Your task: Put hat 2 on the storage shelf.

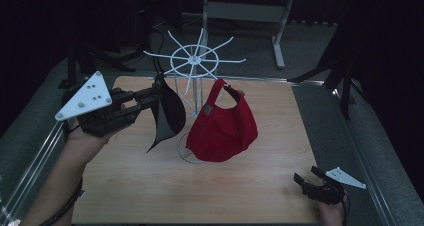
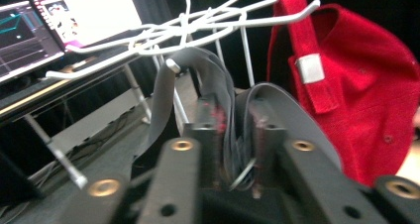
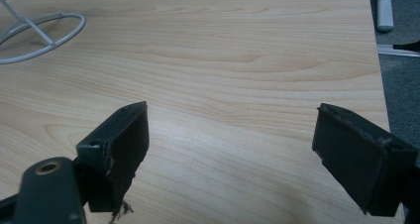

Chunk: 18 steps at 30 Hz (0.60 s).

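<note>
The left gripper [image 1: 152,97] is clamping a black cap [image 1: 167,113] at nine o'clock of the rack [image 1: 195,61], probably to hang it (red cap [image 1: 222,123] already hanging); the right gripper [image 1: 306,181] is idling agape.

Fingers [image 2: 235,130] clamping grey cap [image 2: 225,85], red cap [image 2: 356,85]

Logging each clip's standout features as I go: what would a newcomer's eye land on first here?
The red cap hanging from a prong of the white wire rack at the table's centre stands out most. Just to its left, the left gripper holds a black cap up by the rack, its fingers pinched on the cap's edge. The right gripper rests open and empty near the table's front right corner.
</note>
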Each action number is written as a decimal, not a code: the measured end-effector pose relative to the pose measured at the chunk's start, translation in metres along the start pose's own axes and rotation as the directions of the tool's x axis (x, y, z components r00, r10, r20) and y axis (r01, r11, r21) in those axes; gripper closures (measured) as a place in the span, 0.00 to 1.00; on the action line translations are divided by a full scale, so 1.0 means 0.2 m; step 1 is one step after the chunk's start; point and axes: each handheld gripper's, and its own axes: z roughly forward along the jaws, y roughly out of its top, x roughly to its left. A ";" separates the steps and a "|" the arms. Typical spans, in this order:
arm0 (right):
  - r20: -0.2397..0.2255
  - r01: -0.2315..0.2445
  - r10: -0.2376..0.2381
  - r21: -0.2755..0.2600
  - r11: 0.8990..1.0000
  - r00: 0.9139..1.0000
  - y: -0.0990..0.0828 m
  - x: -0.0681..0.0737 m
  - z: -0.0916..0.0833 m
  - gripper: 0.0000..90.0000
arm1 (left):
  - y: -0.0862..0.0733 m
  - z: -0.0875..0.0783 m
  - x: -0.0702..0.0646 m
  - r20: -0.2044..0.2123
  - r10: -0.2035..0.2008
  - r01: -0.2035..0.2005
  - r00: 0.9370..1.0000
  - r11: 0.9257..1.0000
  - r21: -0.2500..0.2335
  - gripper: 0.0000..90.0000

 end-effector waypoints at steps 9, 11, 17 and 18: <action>-0.002 -0.001 0.001 -0.002 1.000 1.000 0.00 0.00 0.00 0.16 | -0.08 -0.04 0.01 0.011 -0.057 0.057 0.998 0.998 0.006 0.75; -0.001 -0.001 0.001 -0.002 1.000 1.000 0.00 0.00 0.00 0.16 | -0.11 -0.05 0.01 0.012 -0.066 0.066 0.998 0.998 0.005 0.75; -0.001 0.000 0.000 -0.003 1.000 1.000 0.00 0.00 0.00 0.16 | -0.19 -0.07 0.00 0.017 -0.080 0.080 0.997 0.997 0.017 0.75; -0.001 -0.001 0.000 -0.004 1.000 1.000 0.00 0.00 0.00 0.16 | -0.20 -0.08 -0.01 0.018 -0.083 0.082 0.996 0.996 0.020 0.75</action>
